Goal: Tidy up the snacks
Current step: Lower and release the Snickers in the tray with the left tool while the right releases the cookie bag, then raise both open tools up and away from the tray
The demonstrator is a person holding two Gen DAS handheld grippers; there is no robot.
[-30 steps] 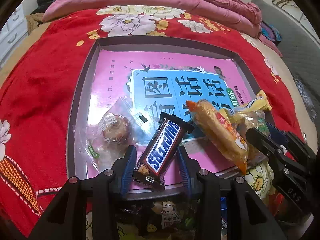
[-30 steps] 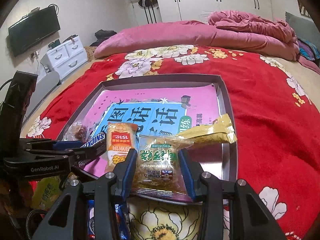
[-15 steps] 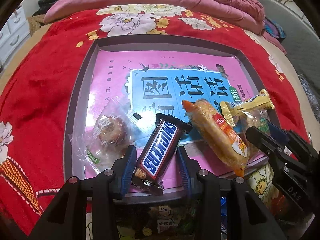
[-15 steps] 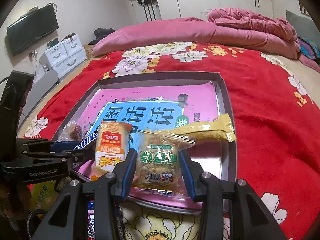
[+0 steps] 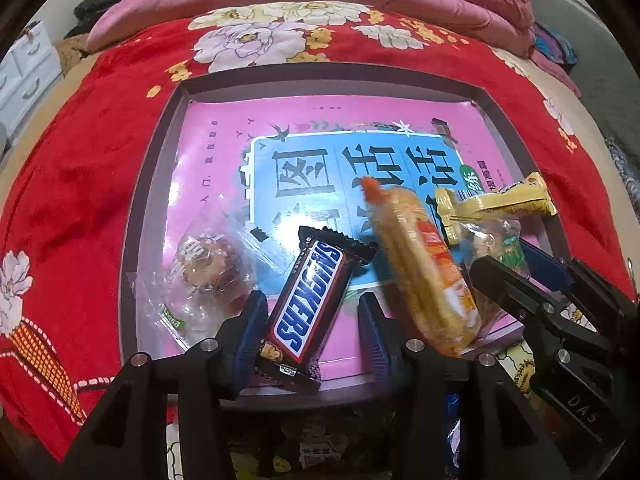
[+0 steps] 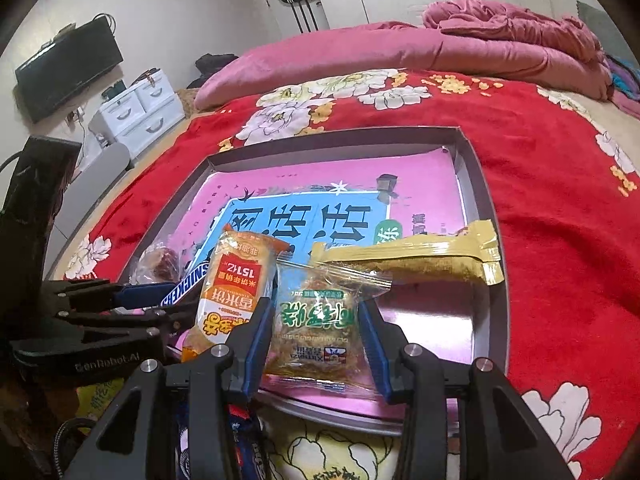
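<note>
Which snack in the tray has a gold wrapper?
The long gold packet at the tray's right edge. The others are the dark Snickers bar, an orange pack and clear-wrapped snacks.

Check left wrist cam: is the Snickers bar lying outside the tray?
No. The Snickers bar lies inside the tray, on the pink book cover, between the open left gripper's fingers.

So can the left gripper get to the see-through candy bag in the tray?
Probably yes. The candy bag lies just beside the left gripper, nothing on top of it. But the fingers sit either side of the chocolate bar, so the gripper would have to shift over first.
</note>
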